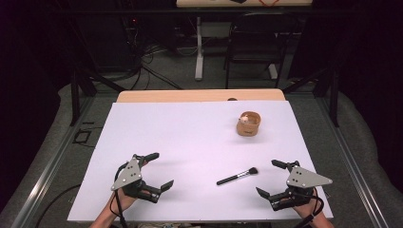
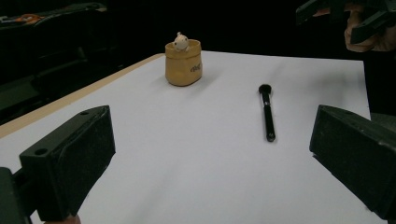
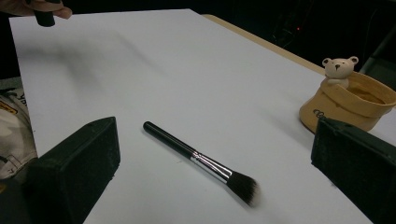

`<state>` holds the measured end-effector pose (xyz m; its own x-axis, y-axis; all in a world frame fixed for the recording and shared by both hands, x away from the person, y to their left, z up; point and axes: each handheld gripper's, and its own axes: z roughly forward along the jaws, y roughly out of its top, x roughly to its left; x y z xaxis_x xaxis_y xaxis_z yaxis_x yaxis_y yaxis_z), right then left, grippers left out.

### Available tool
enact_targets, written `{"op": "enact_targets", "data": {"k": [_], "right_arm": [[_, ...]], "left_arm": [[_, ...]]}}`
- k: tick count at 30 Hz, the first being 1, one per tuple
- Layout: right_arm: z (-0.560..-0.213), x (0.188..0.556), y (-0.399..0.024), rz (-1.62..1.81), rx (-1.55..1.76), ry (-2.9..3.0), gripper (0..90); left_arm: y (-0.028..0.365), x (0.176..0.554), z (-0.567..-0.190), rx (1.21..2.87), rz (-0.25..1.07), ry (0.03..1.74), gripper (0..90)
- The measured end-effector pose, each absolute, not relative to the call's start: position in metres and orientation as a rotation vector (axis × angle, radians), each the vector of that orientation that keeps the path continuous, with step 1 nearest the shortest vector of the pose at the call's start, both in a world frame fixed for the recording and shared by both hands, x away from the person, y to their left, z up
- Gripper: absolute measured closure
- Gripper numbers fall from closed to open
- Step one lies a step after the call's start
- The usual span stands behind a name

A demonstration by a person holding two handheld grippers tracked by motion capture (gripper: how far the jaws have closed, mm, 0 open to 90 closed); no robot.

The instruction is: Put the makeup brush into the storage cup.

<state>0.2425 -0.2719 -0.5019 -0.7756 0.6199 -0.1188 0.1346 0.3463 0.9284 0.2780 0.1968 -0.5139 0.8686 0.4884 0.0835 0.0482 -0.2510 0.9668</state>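
Black makeup brush [image 1: 237, 176] lies untouched just left of the right gripper [image 1: 272, 177], jaws spread wide; left gripper [image 1: 154, 170] likewise agape; next, seemingly, straddle its handle and close.

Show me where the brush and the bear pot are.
brush [image 3: 205, 163], right gripper view, on the silver ferrule.
bear pot [image 1: 249, 124], high view, on its tan side wall.

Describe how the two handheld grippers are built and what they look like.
Both the left gripper and the right gripper have black bodies with two blocky black jaws; their inner faces look flat and matte in the gripper views. Each carries a grey three-cornered plate with small dark holes on top. A black cable trails from each toward the near table edge.
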Motion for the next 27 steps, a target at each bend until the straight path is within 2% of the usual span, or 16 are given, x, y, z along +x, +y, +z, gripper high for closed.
{"op": "enact_targets", "data": {"k": [27], "right_arm": [[-0.502, 0.243, -0.272, 1.416, 0.666, 2.163, 0.9]], "left_arm": [[0.161, 0.289, -0.513, 1.793, 0.388, 0.349, 0.0]]}}
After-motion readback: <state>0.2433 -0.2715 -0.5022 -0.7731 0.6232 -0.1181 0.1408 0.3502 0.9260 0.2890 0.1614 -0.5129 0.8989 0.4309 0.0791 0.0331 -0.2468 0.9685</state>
